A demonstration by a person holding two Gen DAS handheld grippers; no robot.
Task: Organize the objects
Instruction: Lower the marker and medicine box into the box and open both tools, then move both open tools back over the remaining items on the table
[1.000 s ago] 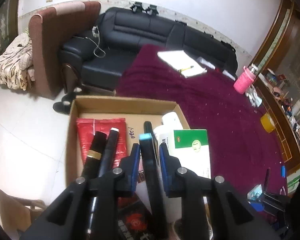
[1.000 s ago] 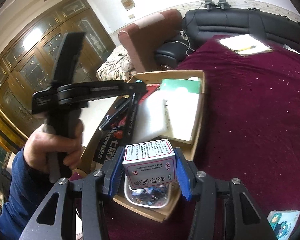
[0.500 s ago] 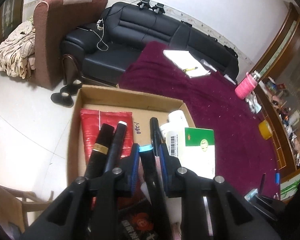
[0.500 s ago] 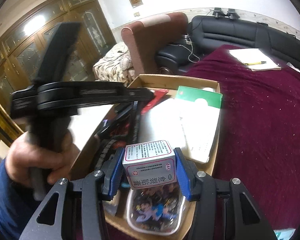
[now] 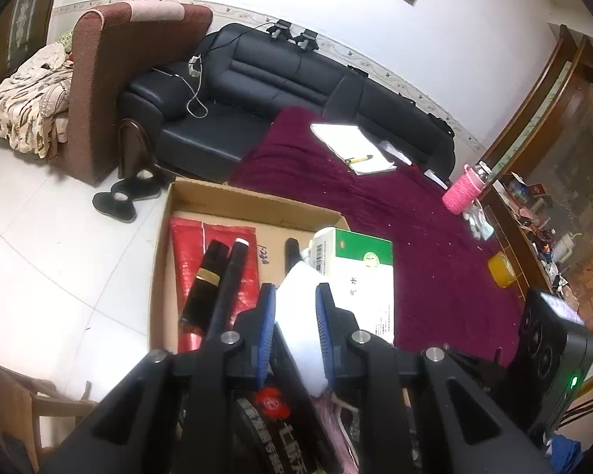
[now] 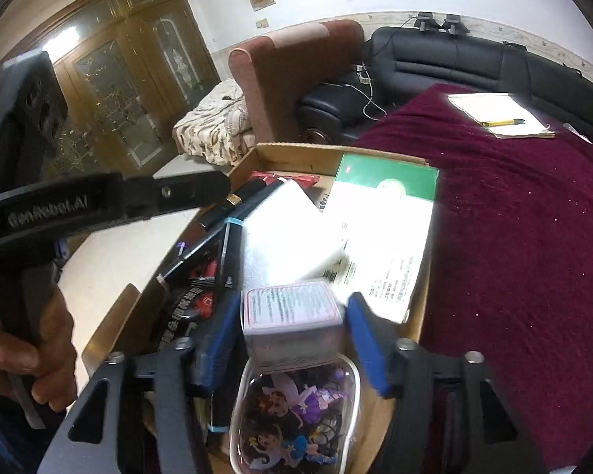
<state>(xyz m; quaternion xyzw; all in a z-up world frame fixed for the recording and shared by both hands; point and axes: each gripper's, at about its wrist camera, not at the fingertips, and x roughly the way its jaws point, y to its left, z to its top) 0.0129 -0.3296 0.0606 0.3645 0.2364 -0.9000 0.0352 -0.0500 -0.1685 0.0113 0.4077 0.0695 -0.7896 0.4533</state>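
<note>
Right tongs (image 6: 292,339) just opened around small box (image 6: 290,318).

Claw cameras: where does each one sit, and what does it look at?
Left wrist: on the left claw, looking down into the cardboard box; only its claw shows.
Right wrist: on the right claw, just opened around a small box, facing the cardboard box; the left hand shows too.
Both see: cardboard box, black sofa.

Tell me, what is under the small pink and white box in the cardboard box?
The small pink and white box rests on a clear plastic container with cartoon doll pictures inside. What lies beneath that container is covered. The right gripper fingers stand apart from the box.
</note>
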